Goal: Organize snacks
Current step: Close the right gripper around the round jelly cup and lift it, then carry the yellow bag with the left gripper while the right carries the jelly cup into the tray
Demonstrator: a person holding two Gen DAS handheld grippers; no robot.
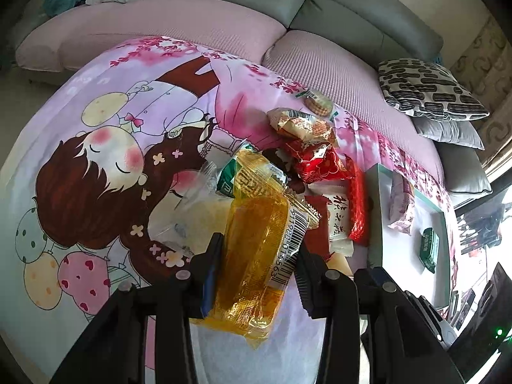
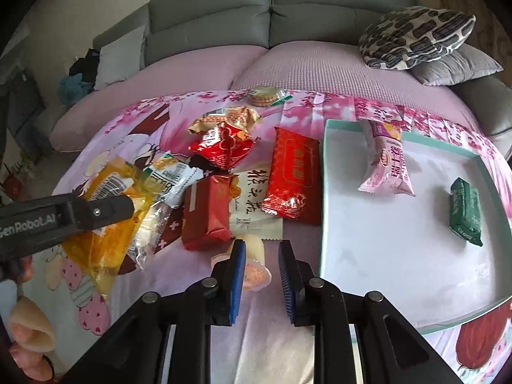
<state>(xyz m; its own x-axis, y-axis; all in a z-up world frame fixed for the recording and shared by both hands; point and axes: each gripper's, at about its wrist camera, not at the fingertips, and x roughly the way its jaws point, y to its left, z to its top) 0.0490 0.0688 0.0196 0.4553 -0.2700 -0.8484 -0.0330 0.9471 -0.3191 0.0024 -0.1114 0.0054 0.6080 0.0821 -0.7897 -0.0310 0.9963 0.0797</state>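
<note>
My left gripper (image 1: 256, 249) is shut on a yellow snack packet (image 1: 256, 243), held just above the cartoon cloth; the packet also shows in the right wrist view (image 2: 102, 224) with the left gripper's finger across it. My right gripper (image 2: 262, 256) is open and empty, low over the cloth, with small jelly cups (image 2: 252, 268) between and behind its fingers. A pile of snacks lies ahead: a red packet (image 2: 294, 179), a dark red packet (image 2: 208, 211), a white packet (image 2: 252, 198). The white tray (image 2: 384, 256) holds a pink packet (image 2: 387, 163) and a green packet (image 2: 465, 211).
A pink and grey sofa (image 2: 288, 60) runs behind the cloth-covered table, with patterned cushions (image 2: 416, 35) at the right. A biscuit pack (image 2: 265, 96) lies at the cloth's far edge. A gold packet (image 2: 230, 116) and a red pouch (image 2: 224, 147) lie behind the pile.
</note>
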